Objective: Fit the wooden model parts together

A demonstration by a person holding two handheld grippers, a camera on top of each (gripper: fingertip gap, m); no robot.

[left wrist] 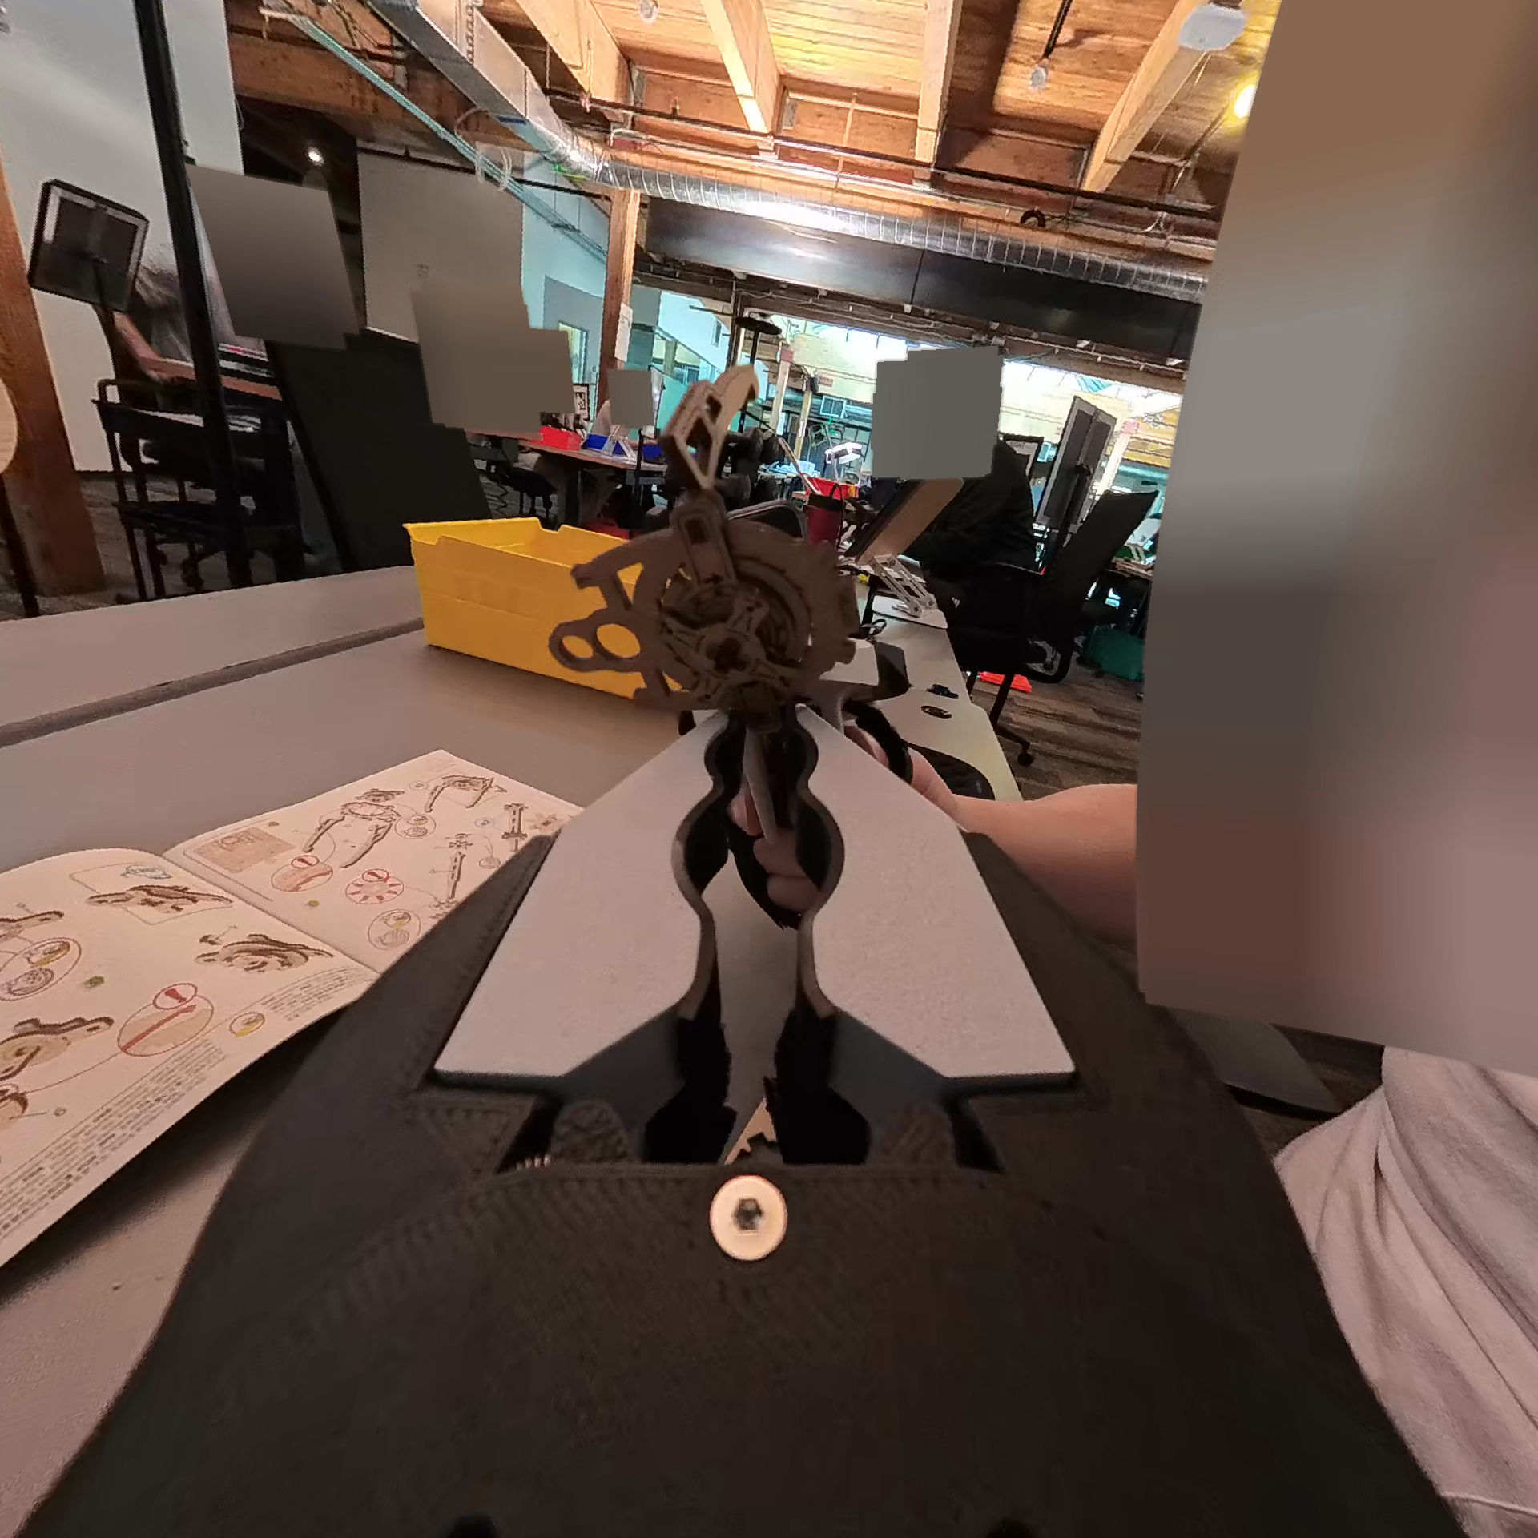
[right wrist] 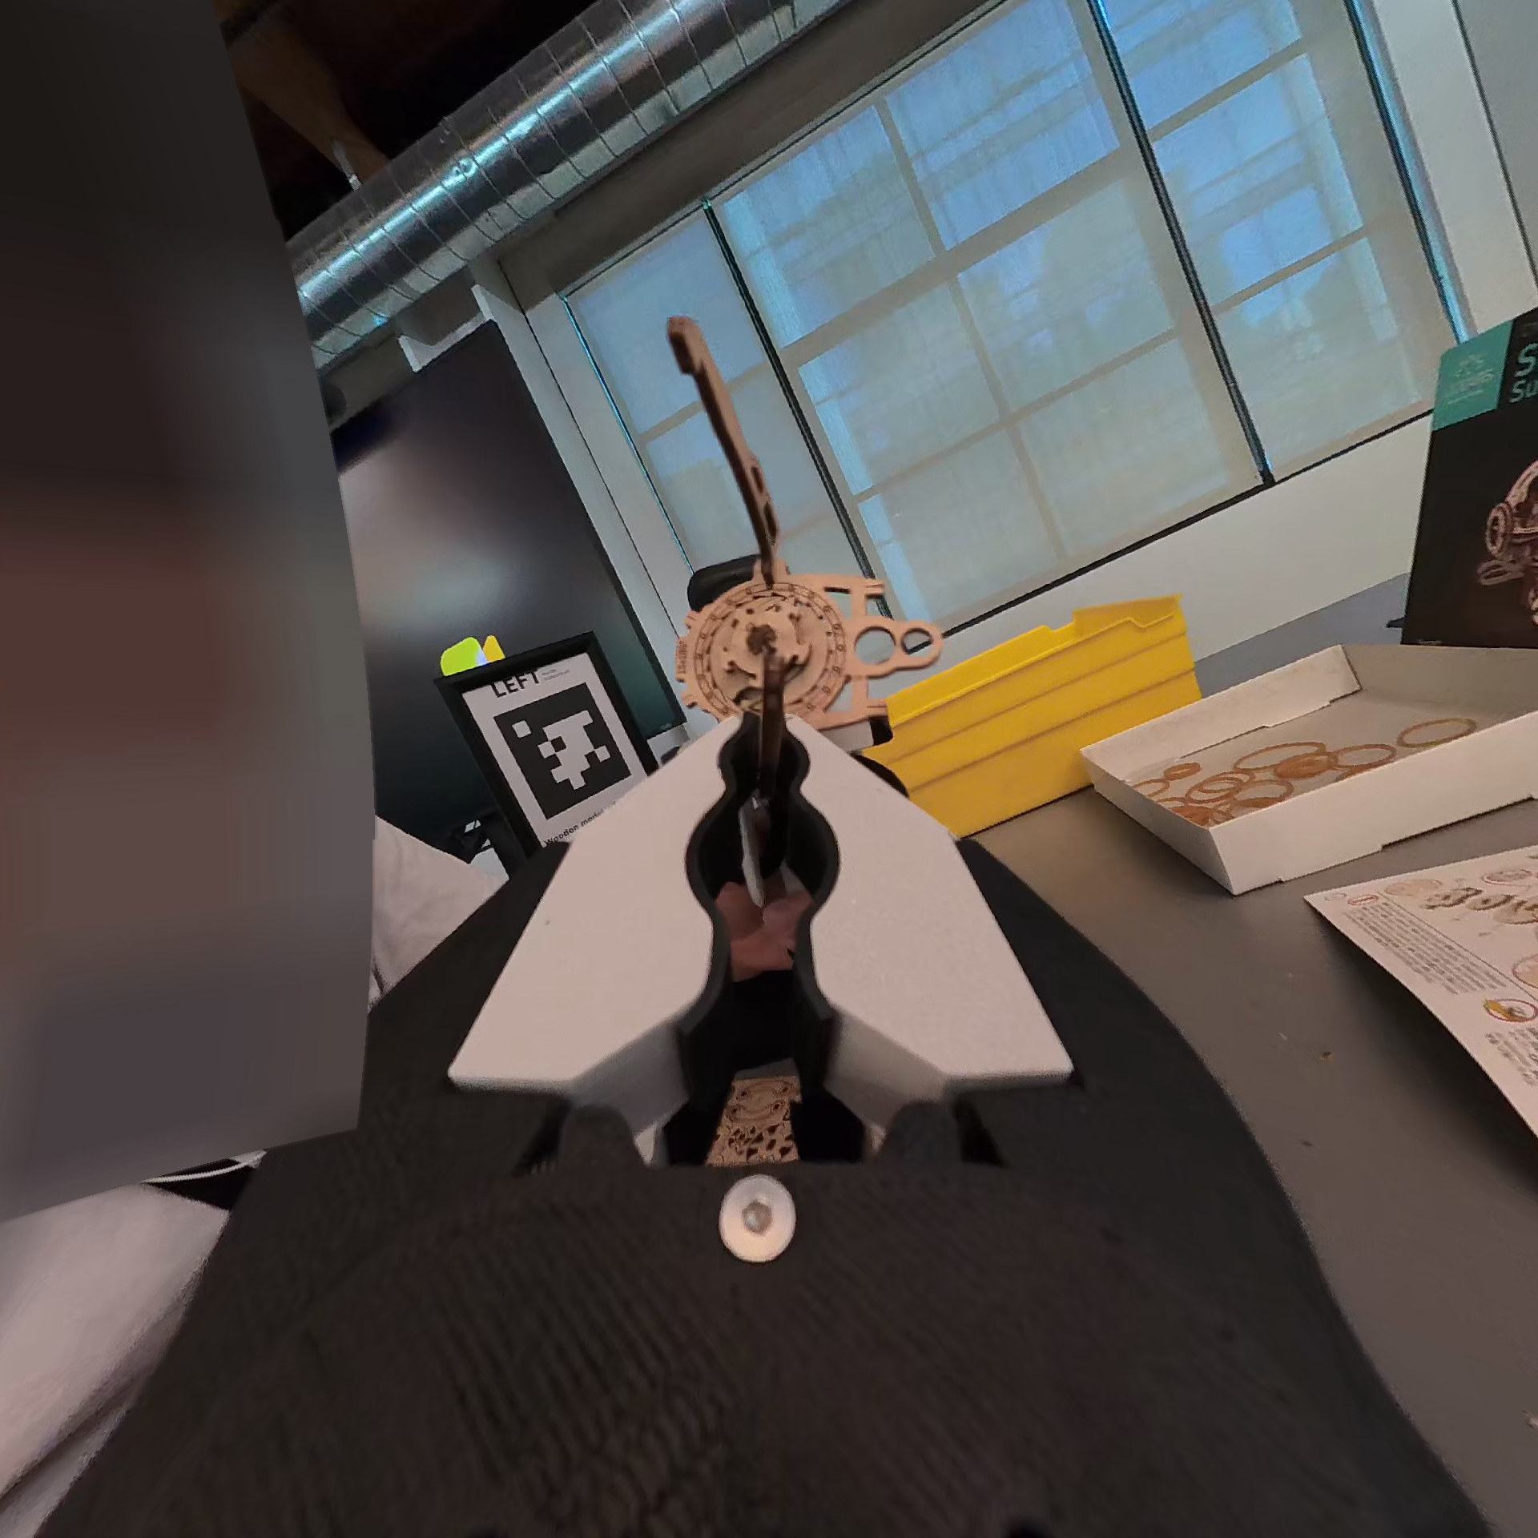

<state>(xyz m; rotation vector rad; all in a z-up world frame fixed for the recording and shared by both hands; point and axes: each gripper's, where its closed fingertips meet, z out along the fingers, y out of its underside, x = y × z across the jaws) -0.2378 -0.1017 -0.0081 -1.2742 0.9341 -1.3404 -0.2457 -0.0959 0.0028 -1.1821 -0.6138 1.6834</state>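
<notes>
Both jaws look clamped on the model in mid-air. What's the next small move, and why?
Probably a gentle push of the right gripper toward the disc's hub. It is shut on a thin strip whose tip sits right at the centre of the disc, and the left gripper is shut on that assembly, bracing it. Whether the tip has already seated cannot be told.

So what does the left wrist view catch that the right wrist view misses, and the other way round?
Only the left wrist view shows the open instruction booklet spread wide on the table, and a busy workshop with desks and chairs behind.

Only the right wrist view shows the white tray of wooden rings, the dark product box, a framed marker sign and big windows.

Both show the wooden gear model held up with its long arm, the yellow bins, and each view's own gripper shut at the model: left gripper, right gripper.
</notes>
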